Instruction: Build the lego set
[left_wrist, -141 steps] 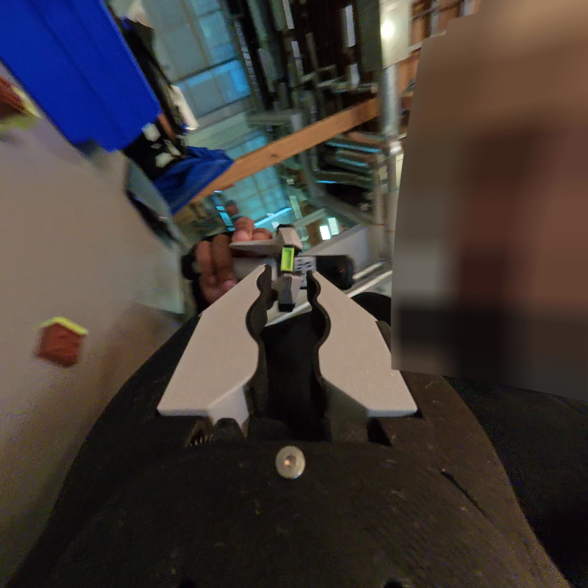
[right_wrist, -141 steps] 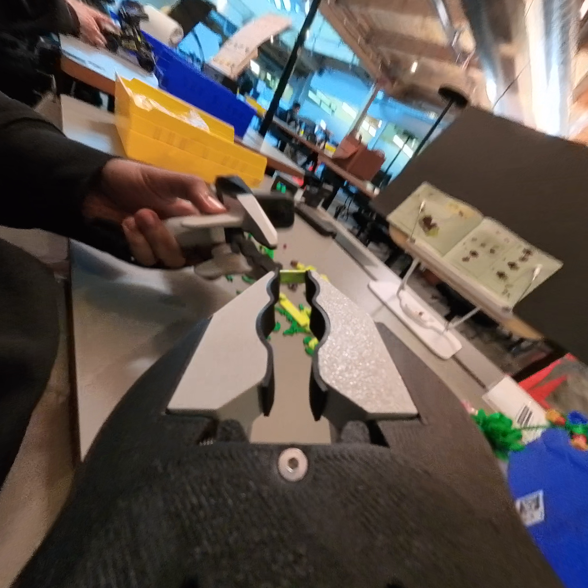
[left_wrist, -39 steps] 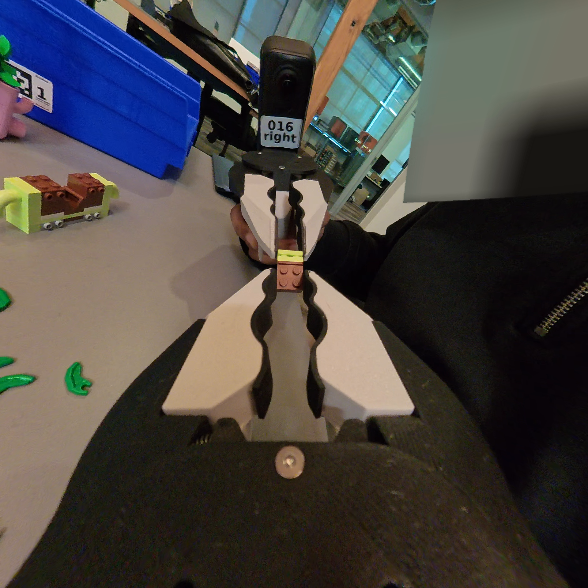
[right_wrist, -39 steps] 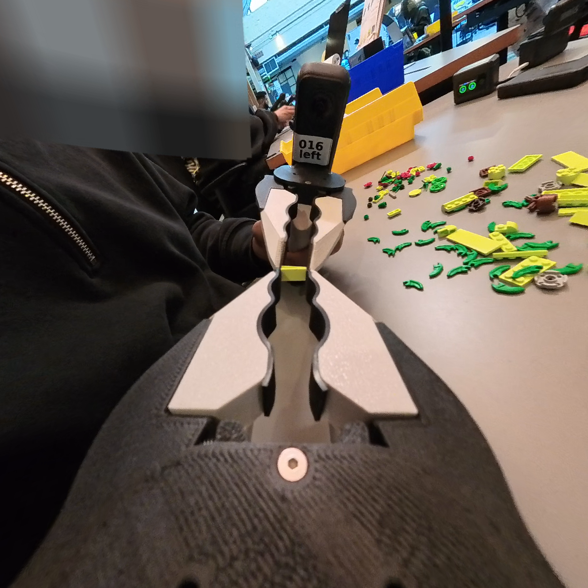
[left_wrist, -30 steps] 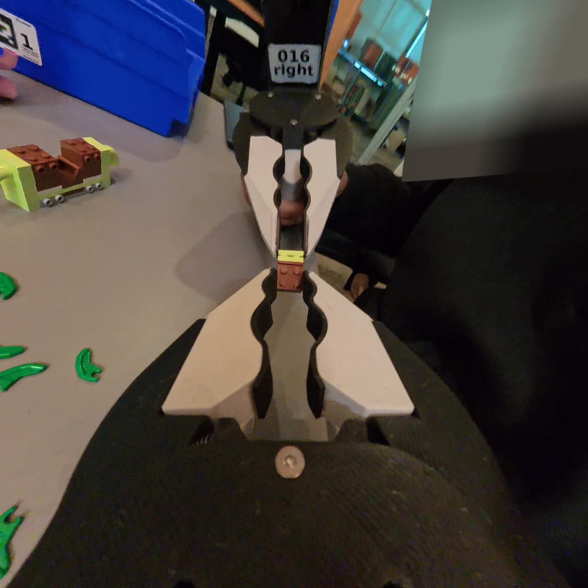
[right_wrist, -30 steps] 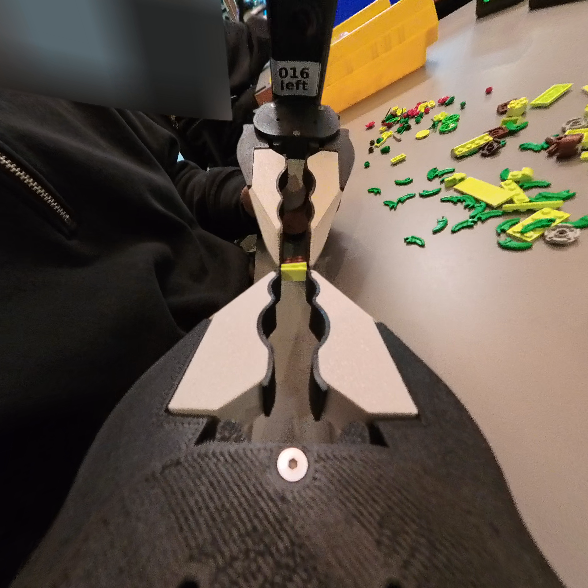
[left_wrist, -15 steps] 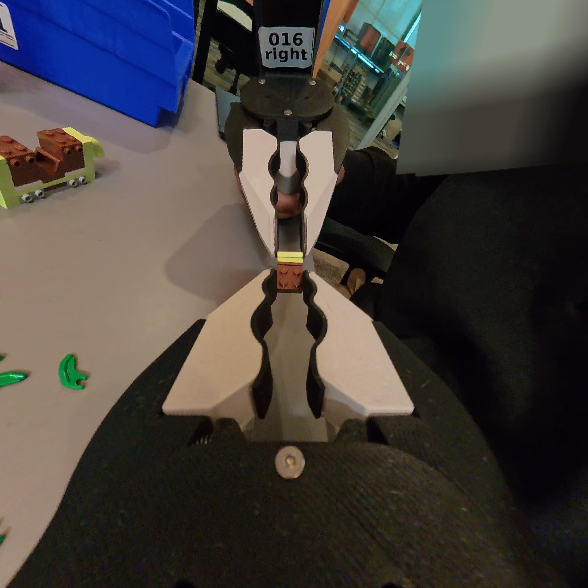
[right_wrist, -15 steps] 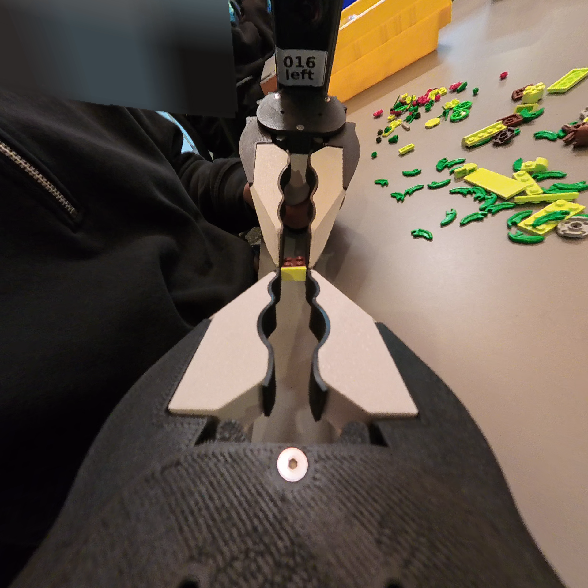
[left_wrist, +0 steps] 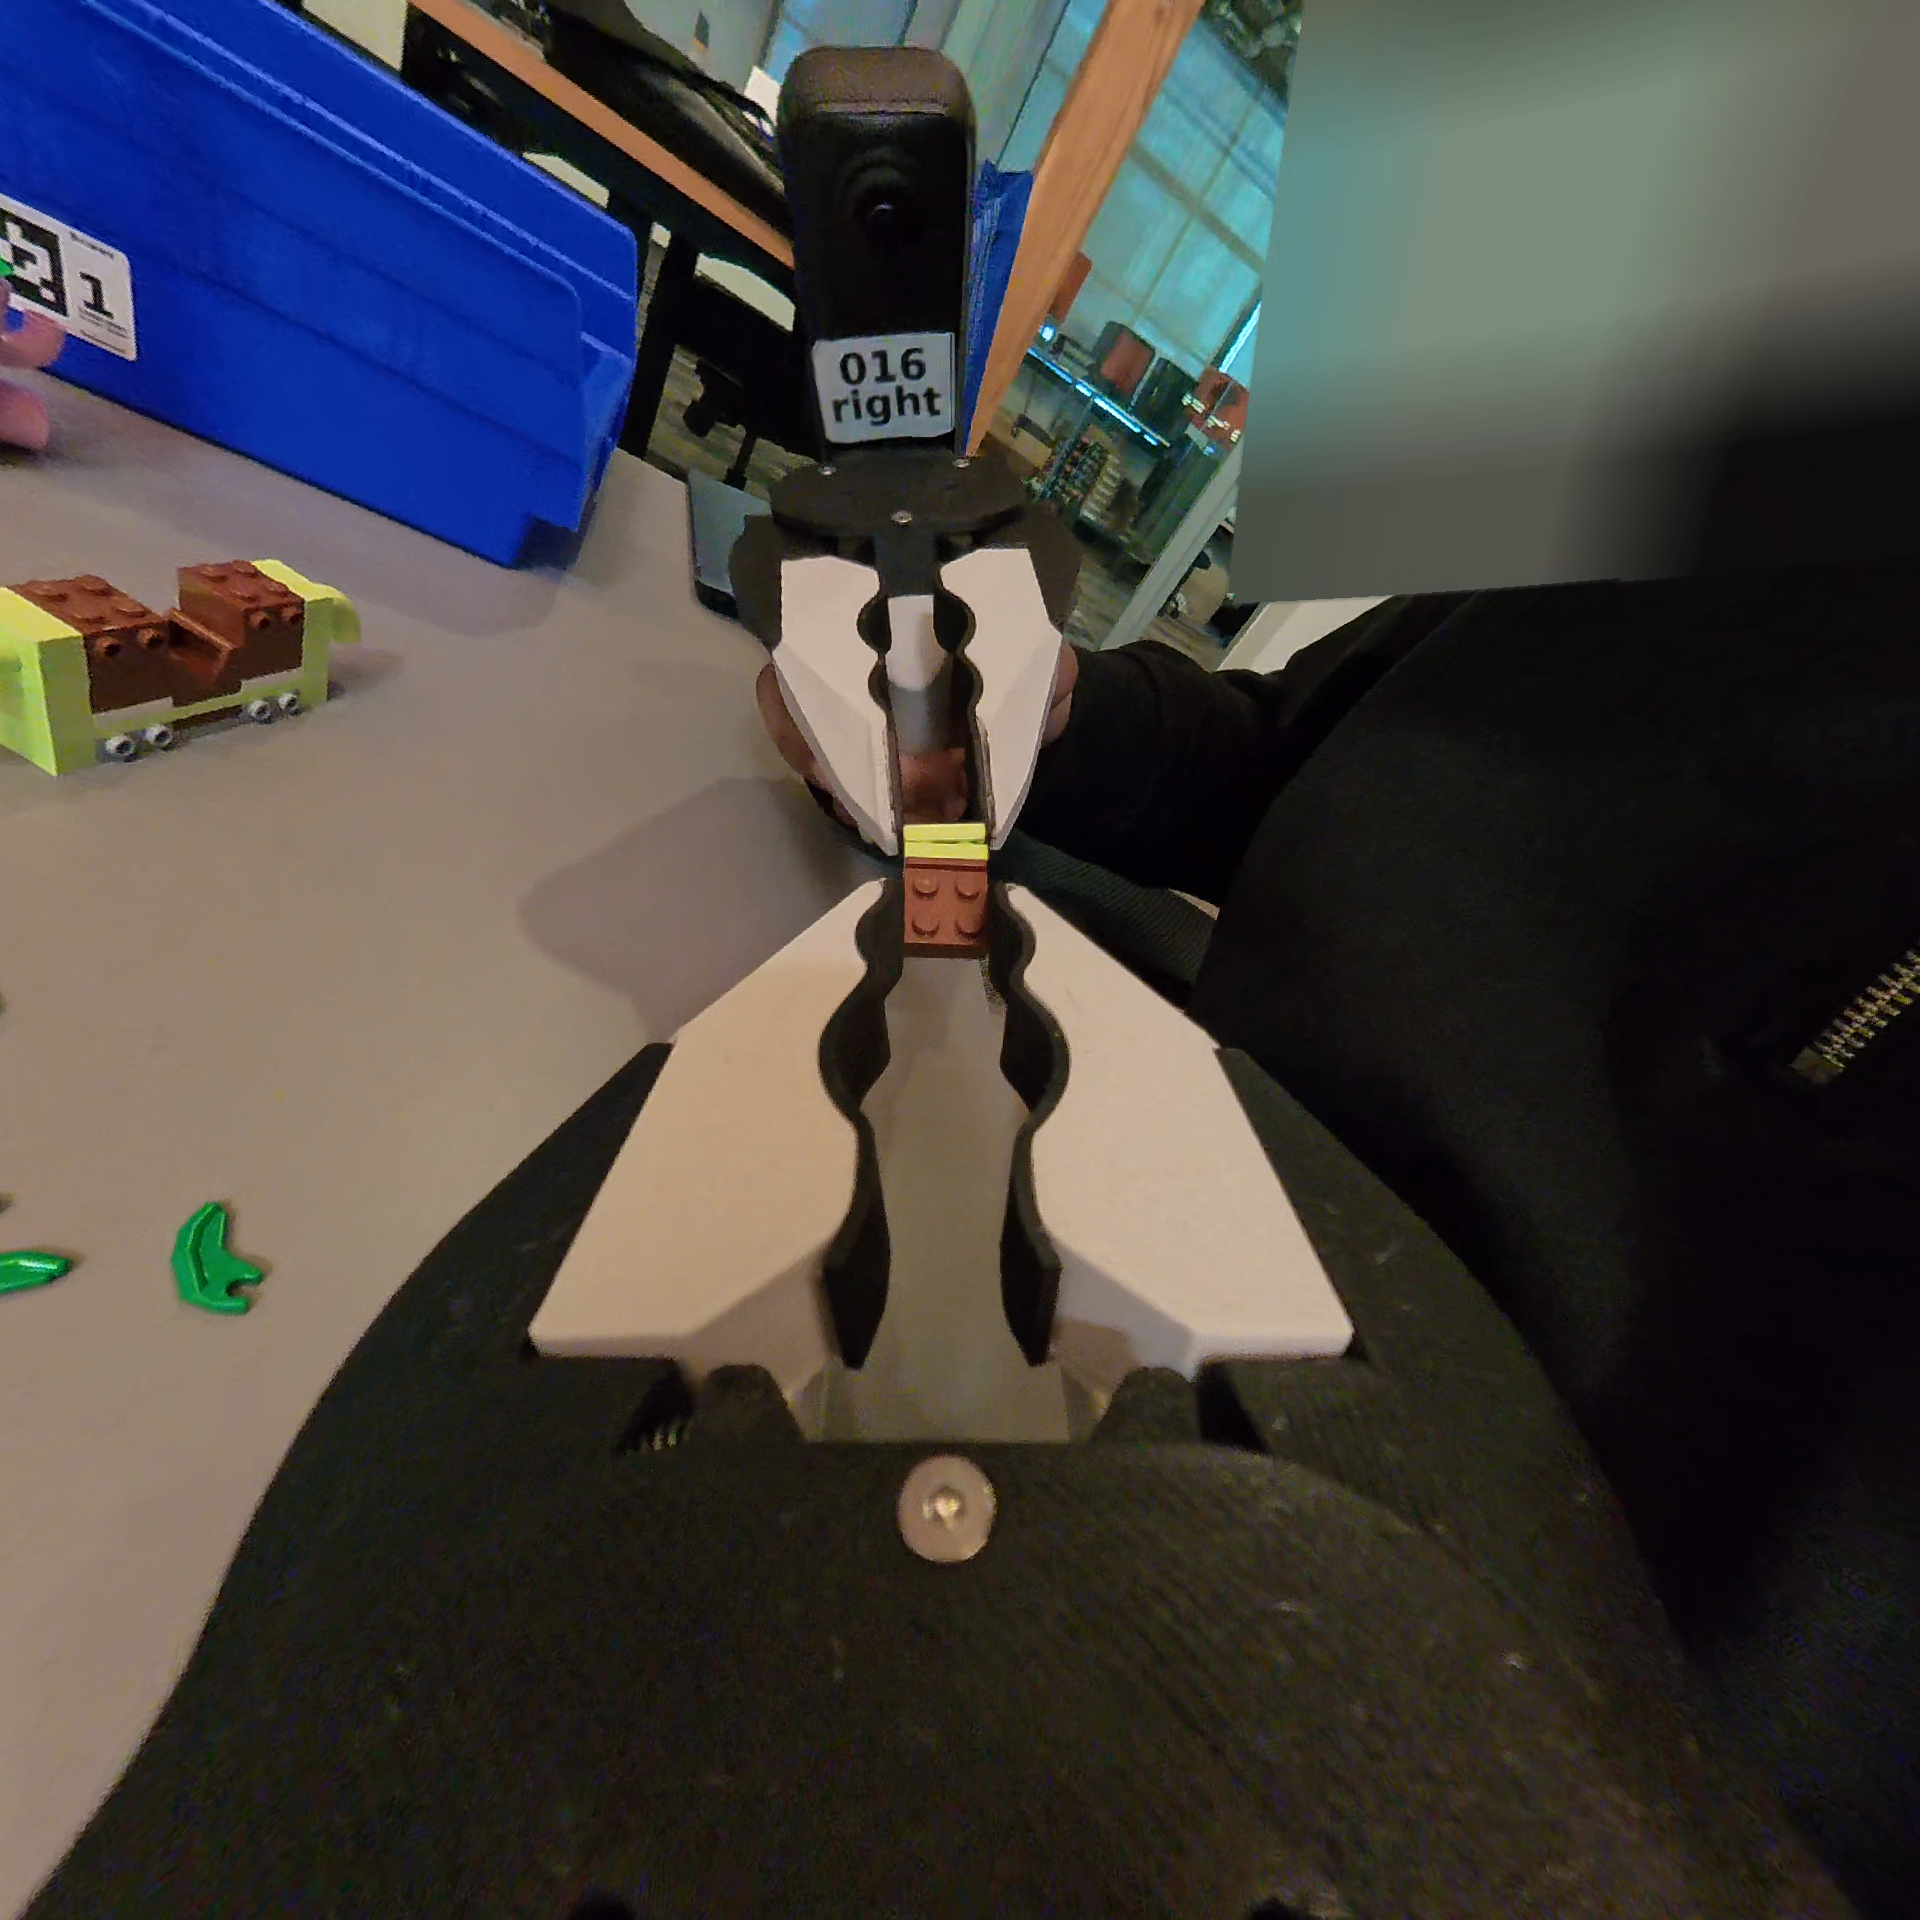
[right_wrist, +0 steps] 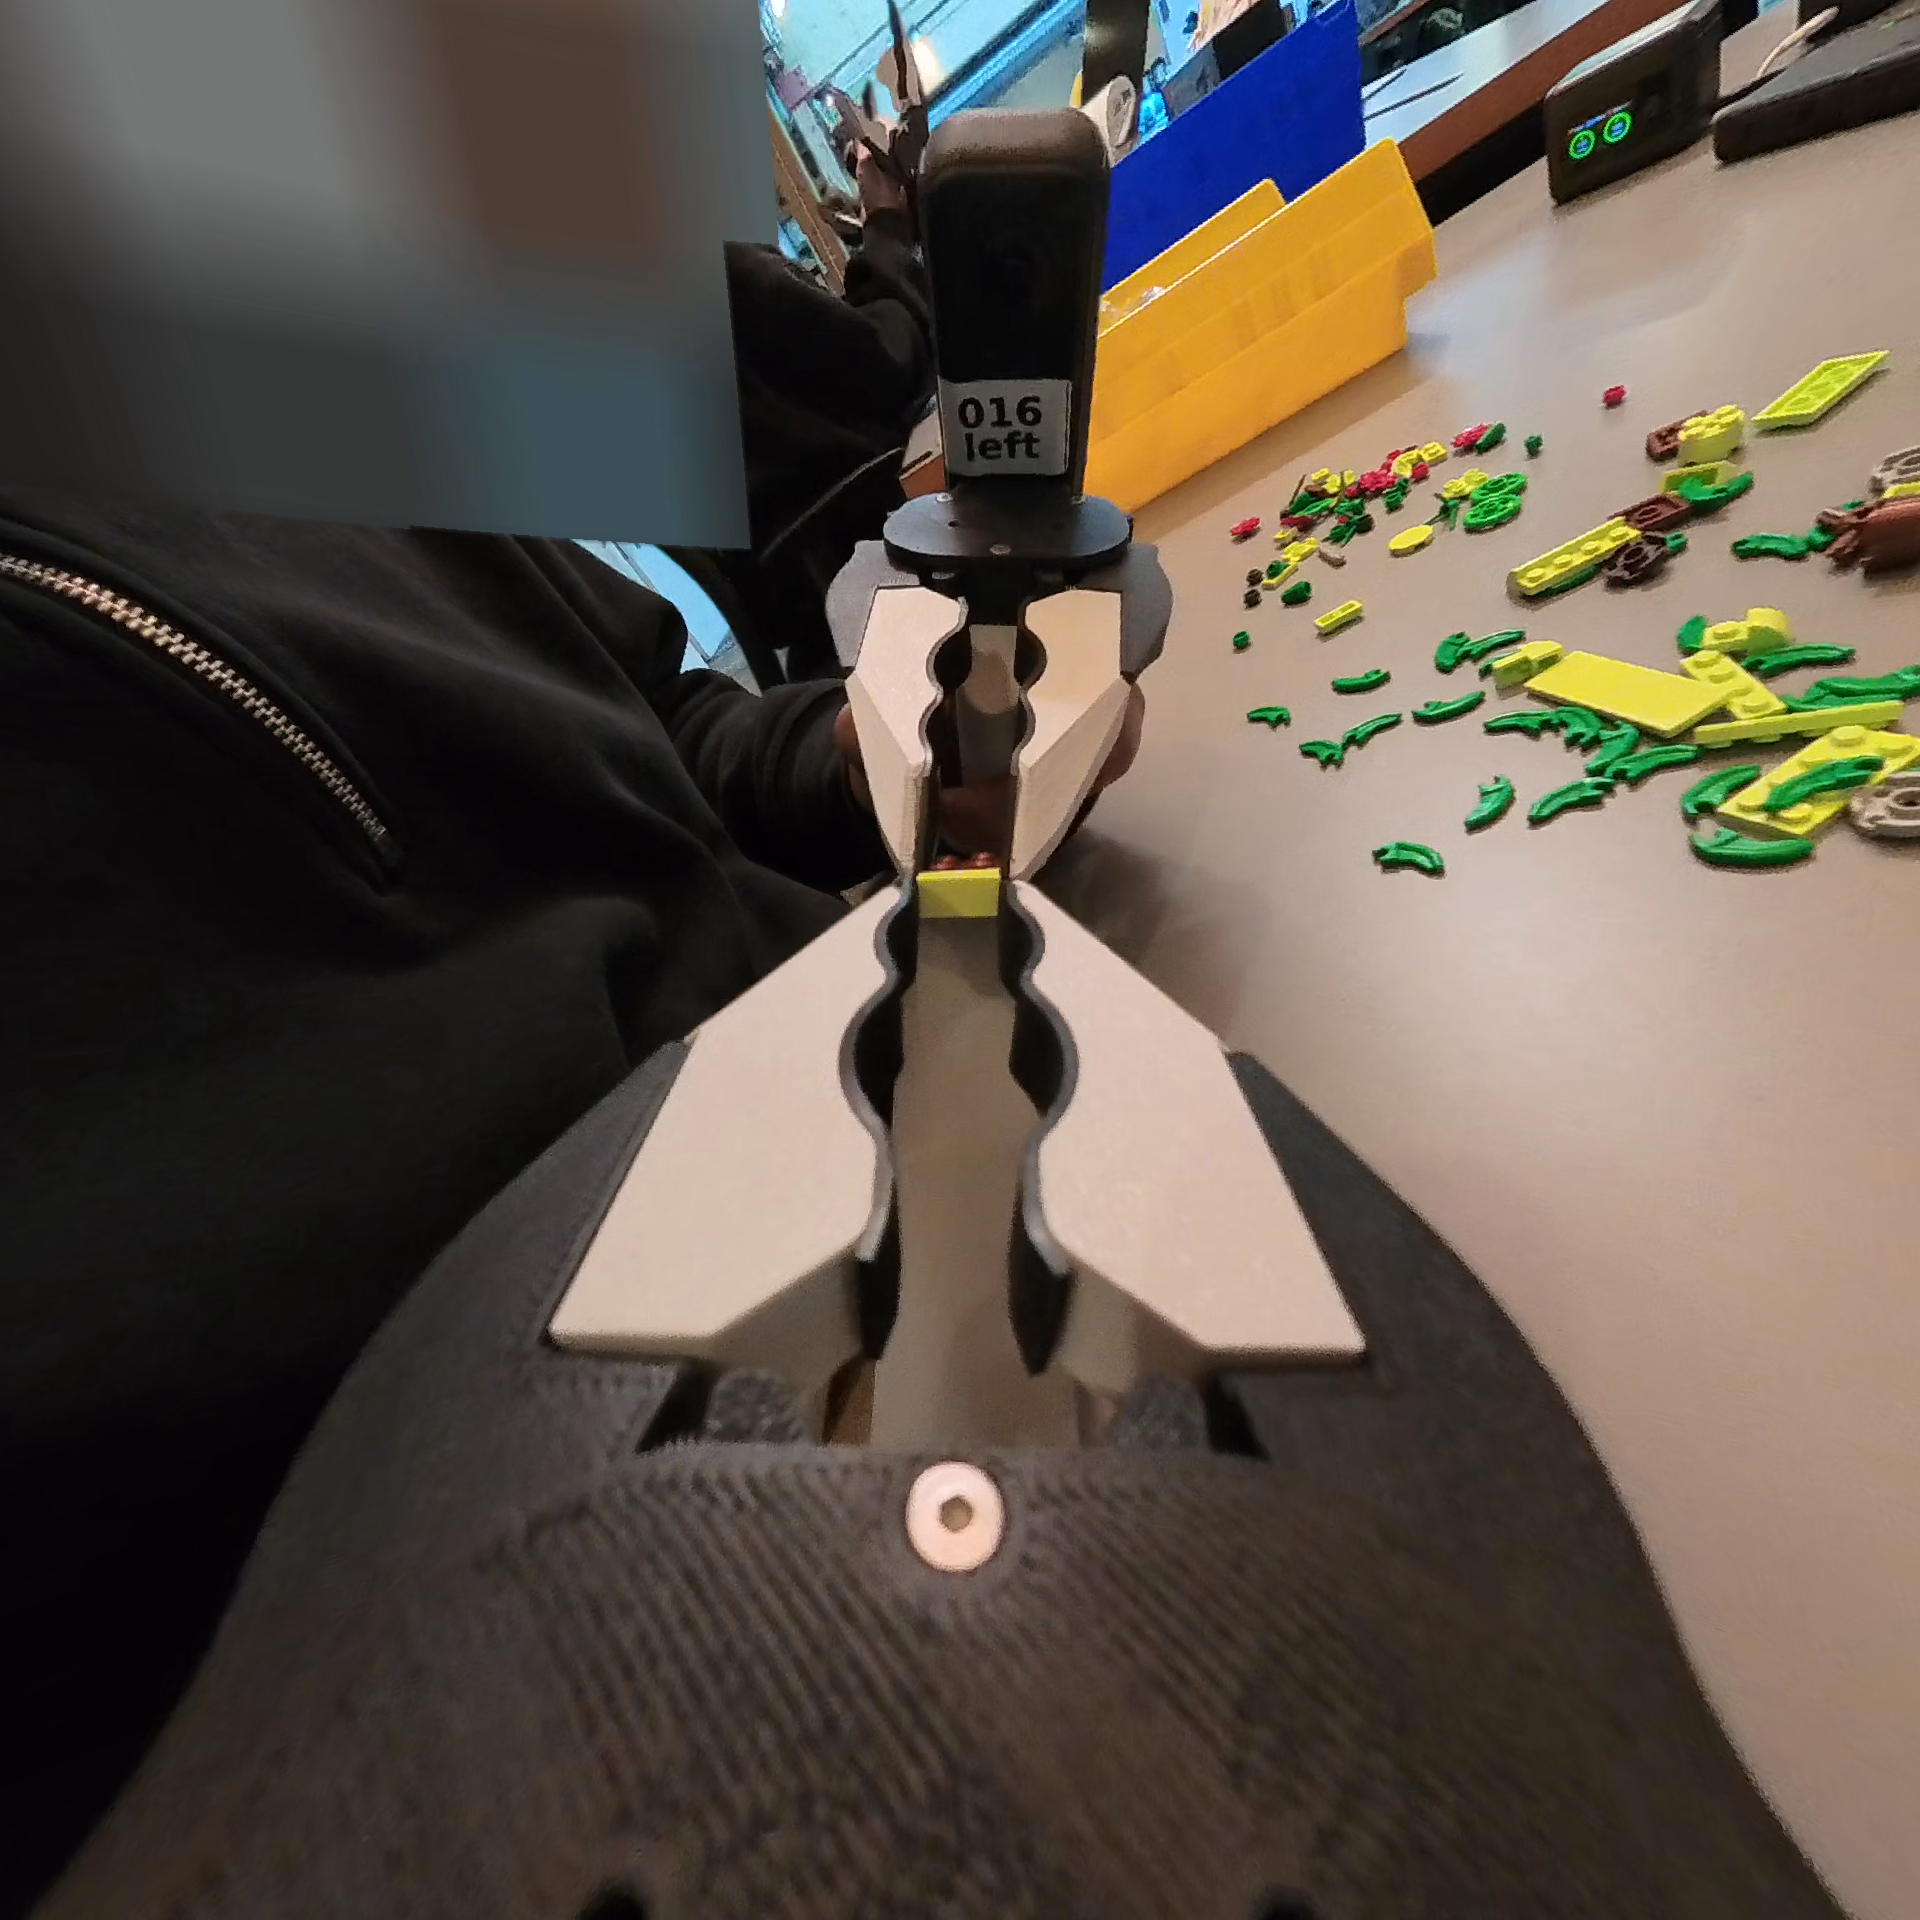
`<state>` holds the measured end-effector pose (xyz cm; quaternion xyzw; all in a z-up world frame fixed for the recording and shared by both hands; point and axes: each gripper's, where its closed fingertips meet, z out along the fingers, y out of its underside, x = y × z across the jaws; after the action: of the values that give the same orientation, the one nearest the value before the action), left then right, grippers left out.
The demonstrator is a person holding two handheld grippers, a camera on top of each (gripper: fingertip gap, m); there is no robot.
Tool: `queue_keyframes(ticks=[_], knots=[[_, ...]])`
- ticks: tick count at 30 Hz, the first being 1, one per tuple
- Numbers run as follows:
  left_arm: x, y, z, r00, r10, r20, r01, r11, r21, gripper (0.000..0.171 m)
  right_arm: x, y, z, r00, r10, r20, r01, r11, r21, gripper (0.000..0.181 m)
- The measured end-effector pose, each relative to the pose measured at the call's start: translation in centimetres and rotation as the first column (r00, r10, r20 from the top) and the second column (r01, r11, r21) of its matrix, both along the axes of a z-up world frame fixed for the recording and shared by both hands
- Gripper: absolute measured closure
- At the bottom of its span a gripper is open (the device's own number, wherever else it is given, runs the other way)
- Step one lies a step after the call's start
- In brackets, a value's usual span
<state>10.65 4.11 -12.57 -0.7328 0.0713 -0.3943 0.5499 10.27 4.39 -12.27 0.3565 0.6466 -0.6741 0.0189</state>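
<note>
Left wrist view shows the grey worktop (left_wrist: 312, 935), a blue plastic bin (left_wrist: 312, 312) at its far edge, and a lime and brown brick assembly (left_wrist: 177, 665) in front of the bin. Both tongs meet tip to tip above the worktop edge: the left tongs (left_wrist: 943, 925) grip a small brown studded brick (left_wrist: 943, 916), and the right tongs (right_wrist: 958, 896) grip a thin lime plate (right_wrist: 958, 894), the 2 pieces touching. Right wrist view shows loose green and lime pieces (right_wrist: 1662, 707) scattered well apart to the right.

Grippers (left_wrist: 943, 904) tilted back; bricks (left_wrist: 943, 883) joined.
</note>
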Motion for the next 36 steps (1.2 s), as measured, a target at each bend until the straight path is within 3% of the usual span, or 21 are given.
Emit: queue_keyframes(ticks=[22, 36], knots=[[-1.2, 0.2, 1.3, 0.991, 0.059, 0.12, -0.064, 0.997, 0.04, 0.161, -1.2, 0.1, 1.1, 0.991, -0.133, -0.031, 0.128, 0.983, -0.129, 0.169], [-2.5, 0.9, -1.1, 0.989, 0.133, -0.056, -0.136, 0.989, -0.055, 0.161, -2.3, -0.3, -1.5, 0.986, -0.164, 0.011, 0.162, 0.982, 0.094, 0.168]])
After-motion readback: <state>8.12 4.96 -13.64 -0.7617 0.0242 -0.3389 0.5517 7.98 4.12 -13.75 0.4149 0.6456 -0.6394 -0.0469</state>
